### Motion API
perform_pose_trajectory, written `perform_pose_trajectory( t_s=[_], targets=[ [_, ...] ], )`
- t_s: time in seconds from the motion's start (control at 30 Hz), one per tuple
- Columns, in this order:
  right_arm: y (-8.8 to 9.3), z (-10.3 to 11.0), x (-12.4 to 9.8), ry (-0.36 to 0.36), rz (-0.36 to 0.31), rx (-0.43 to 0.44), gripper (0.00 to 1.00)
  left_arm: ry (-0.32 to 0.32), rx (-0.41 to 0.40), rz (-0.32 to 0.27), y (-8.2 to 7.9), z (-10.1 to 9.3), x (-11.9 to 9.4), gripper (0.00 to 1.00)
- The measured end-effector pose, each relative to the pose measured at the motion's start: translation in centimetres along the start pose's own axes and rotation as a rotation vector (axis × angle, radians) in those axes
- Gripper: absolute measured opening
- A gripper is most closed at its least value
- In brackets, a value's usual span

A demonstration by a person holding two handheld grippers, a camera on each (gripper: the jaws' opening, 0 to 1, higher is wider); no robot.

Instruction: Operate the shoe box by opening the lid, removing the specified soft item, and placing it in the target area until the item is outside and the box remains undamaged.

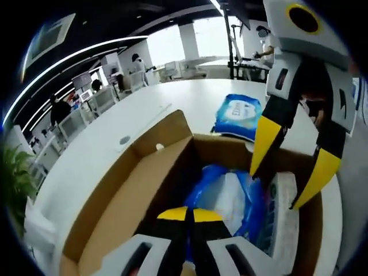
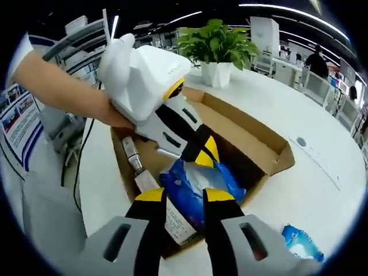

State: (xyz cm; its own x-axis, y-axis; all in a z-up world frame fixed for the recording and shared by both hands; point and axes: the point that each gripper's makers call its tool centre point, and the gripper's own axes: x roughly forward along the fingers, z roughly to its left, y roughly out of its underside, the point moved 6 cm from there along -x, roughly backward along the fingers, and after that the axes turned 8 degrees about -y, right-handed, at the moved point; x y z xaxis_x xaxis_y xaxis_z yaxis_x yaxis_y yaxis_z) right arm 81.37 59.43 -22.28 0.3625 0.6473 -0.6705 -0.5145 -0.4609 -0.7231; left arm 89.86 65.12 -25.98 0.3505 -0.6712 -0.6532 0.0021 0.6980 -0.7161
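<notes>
The brown cardboard shoe box [image 2: 253,135] stands open on the white table [image 2: 322,190], its flap laid back. Inside lies the blue, crinkled plastic soft pack [image 2: 192,184], beside a white labelled carton [image 2: 172,221] along one wall. A second blue-and-white wipes pack [image 1: 237,116] rests on the table just beyond the box.

The left gripper [image 1: 190,214], held by a person's hand [image 2: 109,112], points down into the box with its yellow tips together on nothing that shows. The right gripper [image 2: 184,195] hovers over the soft pack, jaws apart and empty.

Risks, as judged: both tools crowd one small cavity, so the jaws may collide or snag the cardboard wall and tear it. A pinch on loose film alone may slip or rip the pack. Whether the pack is wedged under the carton is unclear; if so, lifting could drag the carton or tip the box
</notes>
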Motion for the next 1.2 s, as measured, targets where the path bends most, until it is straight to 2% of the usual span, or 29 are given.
perform_pose_trajectory(
  t_s=[0.1,0.23,0.37,0.63,0.77,0.8,0.93,1.2],
  targets=[
    [-0.3,-0.1,0.5,-0.022,0.028,-0.097,0.22,0.006,-0.008,0.000,0.1,0.1,0.0,0.00],
    [-0.3,-0.3,1.4,-0.071,0.086,-0.214,0.12,0.009,-0.005,-0.003,0.1,0.1,0.0,0.00],
    [0.1,-0.4,2.4,-0.075,0.141,-0.259,0.14,0.011,-0.009,-0.007,0.1,0.2,-0.1,0.00],
    [0.5,-1.1,3.7,-0.102,0.192,-0.282,0.12,0.017,-0.013,-0.012,0.0,0.0,-0.2,0.00],
    [0.7,-1.1,3.8,-0.099,0.238,-0.353,0.08,0.018,-0.012,-0.014,-0.1,0.1,-0.2,0.00],
    [0.9,-1.6,3.9,-0.085,0.252,-0.402,0.05,0.019,-0.012,-0.015,-0.1,0.1,-0.2,0.00],
    [1.0,-1.4,4.1,-0.101,0.257,-0.446,0.00,0.020,-0.018,-0.014,-0.2,0.2,-0.2,0.00],
    [0.0,-1.4,3.5,-0.072,0.228,-0.493,0.00,0.012,-0.031,-0.020,-0.7,0.3,-1.1,0.00]
  ],
)
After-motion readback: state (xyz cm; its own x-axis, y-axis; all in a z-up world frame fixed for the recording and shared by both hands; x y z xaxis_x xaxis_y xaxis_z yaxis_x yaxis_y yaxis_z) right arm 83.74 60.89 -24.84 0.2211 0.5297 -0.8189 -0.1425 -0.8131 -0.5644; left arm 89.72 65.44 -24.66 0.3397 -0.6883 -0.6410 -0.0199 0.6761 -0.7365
